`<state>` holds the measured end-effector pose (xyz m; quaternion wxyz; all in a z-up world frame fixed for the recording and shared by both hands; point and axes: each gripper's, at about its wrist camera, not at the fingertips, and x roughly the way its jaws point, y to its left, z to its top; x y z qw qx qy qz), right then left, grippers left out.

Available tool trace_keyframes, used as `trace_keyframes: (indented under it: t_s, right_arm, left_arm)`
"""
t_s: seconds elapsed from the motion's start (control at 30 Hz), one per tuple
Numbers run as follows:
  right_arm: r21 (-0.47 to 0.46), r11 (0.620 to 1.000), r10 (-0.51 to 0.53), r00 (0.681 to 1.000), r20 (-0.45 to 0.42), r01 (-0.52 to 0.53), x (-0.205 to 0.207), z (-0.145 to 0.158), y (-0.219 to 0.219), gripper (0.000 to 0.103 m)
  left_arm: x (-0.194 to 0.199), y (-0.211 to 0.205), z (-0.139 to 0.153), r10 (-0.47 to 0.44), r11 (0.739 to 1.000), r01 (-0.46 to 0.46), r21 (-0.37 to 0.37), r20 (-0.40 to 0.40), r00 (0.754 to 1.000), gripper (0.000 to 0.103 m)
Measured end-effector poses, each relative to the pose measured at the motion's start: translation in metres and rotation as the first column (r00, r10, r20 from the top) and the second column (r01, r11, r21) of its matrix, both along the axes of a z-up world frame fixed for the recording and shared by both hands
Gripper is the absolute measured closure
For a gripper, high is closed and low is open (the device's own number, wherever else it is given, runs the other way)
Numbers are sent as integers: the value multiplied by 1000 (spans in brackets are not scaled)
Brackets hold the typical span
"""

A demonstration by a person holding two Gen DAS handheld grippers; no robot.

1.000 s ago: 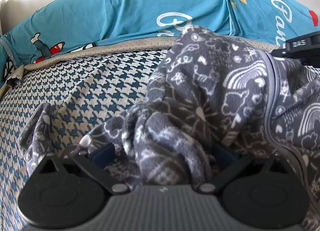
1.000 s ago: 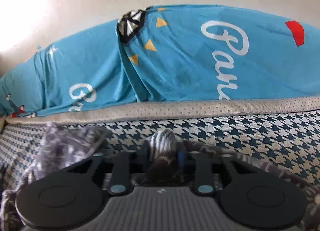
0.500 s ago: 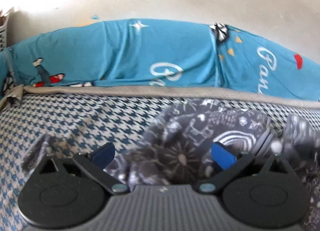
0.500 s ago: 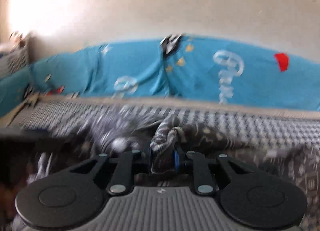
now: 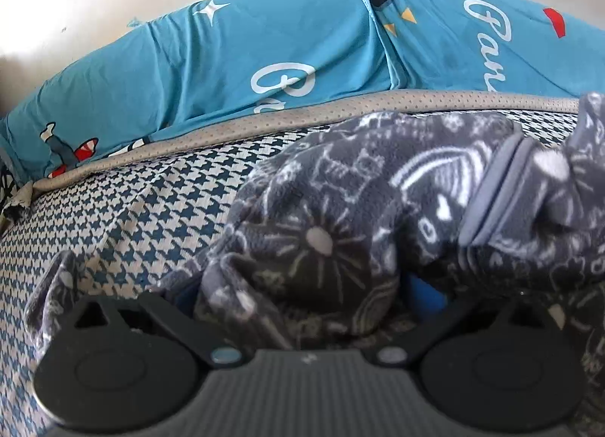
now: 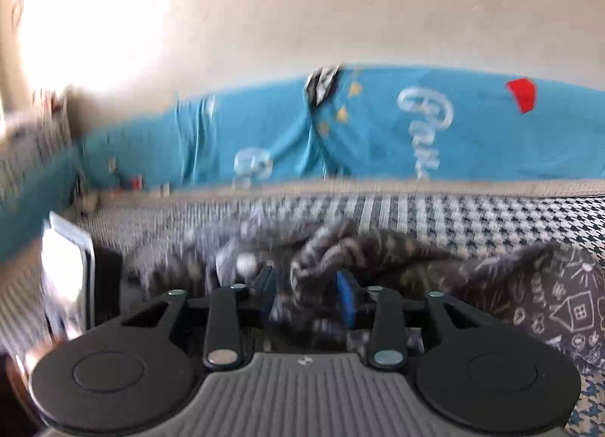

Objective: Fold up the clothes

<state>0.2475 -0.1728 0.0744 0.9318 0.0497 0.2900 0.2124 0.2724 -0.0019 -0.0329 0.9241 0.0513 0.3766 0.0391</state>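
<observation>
One dark grey fleece garment with white doodle print (image 5: 340, 217) lies bunched on the houndstooth-patterned bed (image 5: 143, 210), no neat fold showing. Left gripper (image 5: 302, 297) has its fingers spread around a hump; right gripper (image 6: 308, 295) has its fingers parted, cloth between them.

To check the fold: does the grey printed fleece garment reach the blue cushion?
No, the grey printed fleece garment ends before the beige piping.
</observation>
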Motion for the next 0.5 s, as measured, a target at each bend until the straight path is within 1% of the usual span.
trace_keyframes:
  t_s: [0.1,0.13,0.2,0.23,0.27,0.3,0.43,0.5]
  right_arm:
    - [113,994,-12,1000,13,10,12,11,-10,68]
    - [133,991,-23,1000,11,22,20,12,-13,68]
    - [138,990,-35,999,2,34,37,11,-16,68]
    - [137,990,-23,1000,-20,26,47,7,-13,65]
    - [136,991,-11,999,-42,17,57,3,-11,59]
    - [135,991,1,998,-64,8,67,-1,-8,58]
    - [133,991,48,987,-152,-28,106,-16,2,56]
    - [133,991,57,975,-212,-29,122,-30,6,56]
  left_arm:
    - [0,0,1,0,1000,0,2,-3,1000,0]
    - [-1,-1,1,-1,1000,1,4,-2,1000,0]
    - [-2,-2,1,-1,1000,1,12,-1,1000,0]
    - [-2,-2,1,0,1000,0,15,0,1000,0]
    - [-2,-3,1,0,1000,0,19,0,1000,0]
    - [-2,-4,1,0,1000,0,22,0,1000,0]
    - [-3,-4,1,-3,1000,3,22,1,1000,0]
    - [-4,-5,1,-2,1000,2,21,2,1000,0]
